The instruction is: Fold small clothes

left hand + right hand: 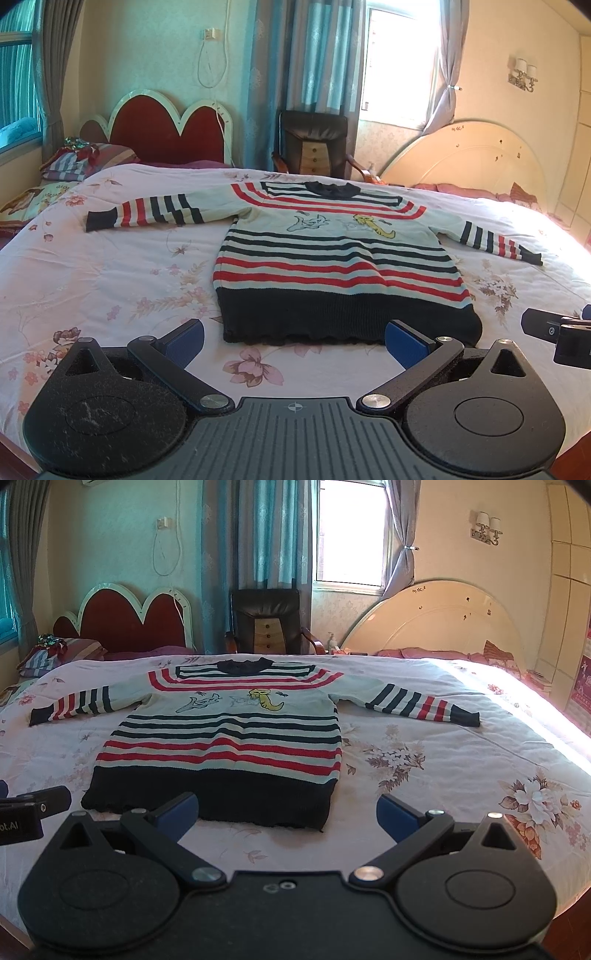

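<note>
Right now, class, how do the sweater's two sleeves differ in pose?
The left sleeve lies almost level, straight out from the shoulder; the right sleeve slants down toward the hem side. The left cuff sits squarely; the right cuff angles. Both lie flat, spread, striped, dark-cuffed.

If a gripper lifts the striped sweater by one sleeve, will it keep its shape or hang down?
The striped sweater looks like soft knit lying flat, so it would probably droop. On the flowered bedsheet it may drag and bunch rather than slide.
</note>
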`<state>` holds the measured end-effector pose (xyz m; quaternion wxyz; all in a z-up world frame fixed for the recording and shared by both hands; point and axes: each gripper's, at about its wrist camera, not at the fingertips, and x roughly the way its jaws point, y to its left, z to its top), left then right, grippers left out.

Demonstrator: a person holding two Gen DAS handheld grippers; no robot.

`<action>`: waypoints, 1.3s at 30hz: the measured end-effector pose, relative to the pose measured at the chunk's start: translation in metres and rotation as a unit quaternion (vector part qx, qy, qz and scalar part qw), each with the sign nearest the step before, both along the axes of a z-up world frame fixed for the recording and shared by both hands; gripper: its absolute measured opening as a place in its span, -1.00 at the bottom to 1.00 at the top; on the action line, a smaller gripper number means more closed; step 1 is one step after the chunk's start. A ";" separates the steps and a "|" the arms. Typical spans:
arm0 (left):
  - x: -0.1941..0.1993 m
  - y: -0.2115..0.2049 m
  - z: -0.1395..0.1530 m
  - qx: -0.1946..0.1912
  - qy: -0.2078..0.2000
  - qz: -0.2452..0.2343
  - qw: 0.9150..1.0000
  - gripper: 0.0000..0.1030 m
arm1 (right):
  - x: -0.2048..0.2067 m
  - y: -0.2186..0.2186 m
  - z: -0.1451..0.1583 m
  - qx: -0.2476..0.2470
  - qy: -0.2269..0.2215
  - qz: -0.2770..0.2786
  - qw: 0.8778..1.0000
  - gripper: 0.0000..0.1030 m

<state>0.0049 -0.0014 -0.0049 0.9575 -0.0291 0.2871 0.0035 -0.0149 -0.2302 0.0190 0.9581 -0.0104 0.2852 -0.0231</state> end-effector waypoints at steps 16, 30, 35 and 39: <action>0.011 -0.001 -0.004 -0.007 0.007 0.005 1.000 1.00 | 0.010 -0.003 -0.006 0.000 0.009 0.000 1.000 0.98; 0.161 -0.008 -0.008 -0.069 -0.019 -0.032 0.997 1.00 | 0.119 -0.152 -0.001 0.065 -0.051 -0.136 0.987 0.98; 0.249 -0.022 -0.020 -0.056 0.004 -0.018 0.998 1.00 | 0.200 -0.239 -0.033 0.142 -0.036 -0.191 0.971 0.59; 0.304 -0.031 -0.041 -0.067 0.039 -0.008 0.997 1.00 | 0.250 -0.313 -0.073 0.261 -0.045 -0.242 0.933 0.29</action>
